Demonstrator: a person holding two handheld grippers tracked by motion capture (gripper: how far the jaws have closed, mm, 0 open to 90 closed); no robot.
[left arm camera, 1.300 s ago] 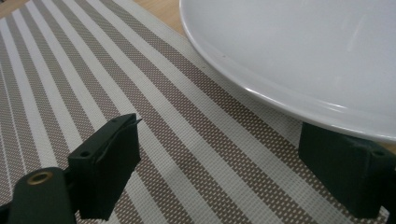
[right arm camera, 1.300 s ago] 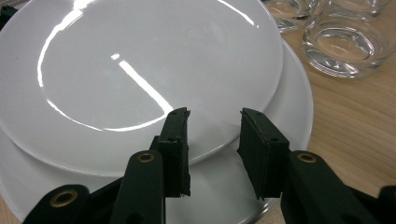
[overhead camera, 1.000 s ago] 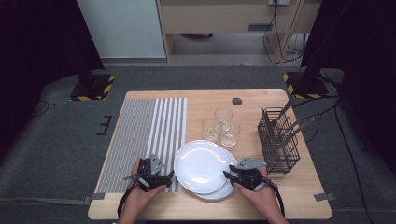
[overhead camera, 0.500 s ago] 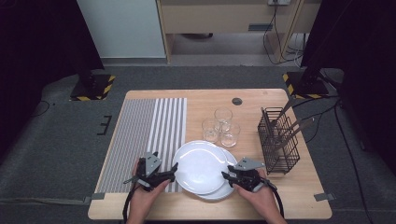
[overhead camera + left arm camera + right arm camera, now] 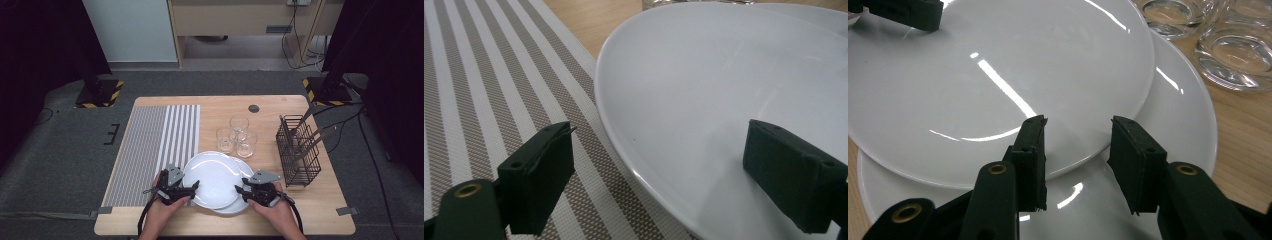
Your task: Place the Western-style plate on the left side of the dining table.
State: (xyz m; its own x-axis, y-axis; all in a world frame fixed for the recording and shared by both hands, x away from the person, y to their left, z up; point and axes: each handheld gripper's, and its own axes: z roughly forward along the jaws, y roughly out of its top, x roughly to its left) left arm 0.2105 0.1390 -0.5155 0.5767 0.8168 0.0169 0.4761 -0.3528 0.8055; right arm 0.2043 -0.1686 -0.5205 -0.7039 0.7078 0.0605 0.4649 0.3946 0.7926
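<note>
Two white plates lie stacked near the table's front edge, the upper plate (image 5: 215, 179) pushed left of the lower plate (image 5: 241, 204). My left gripper (image 5: 192, 190) is open at the upper plate's left rim. In the left gripper view its jaws (image 5: 664, 132) stand wide, one over the striped mat (image 5: 484, 85), the other over the plate (image 5: 724, 85). My right gripper (image 5: 241, 192) is open at the right side of the stack. Its jaws (image 5: 1079, 122) have just been opening, and the upper plate's rim (image 5: 1073, 161) runs across the gap untouched.
Three clear glasses (image 5: 239, 135) stand close behind the plates. A black wire cutlery basket (image 5: 298, 150) with utensils is at the right. The grey striped mat (image 5: 155, 145) covers the left part of the wooden table (image 5: 220, 107).
My left gripper has slid right, up to the upper plate's rim. The right hand has stayed where it was and its jaws have spread a little.
</note>
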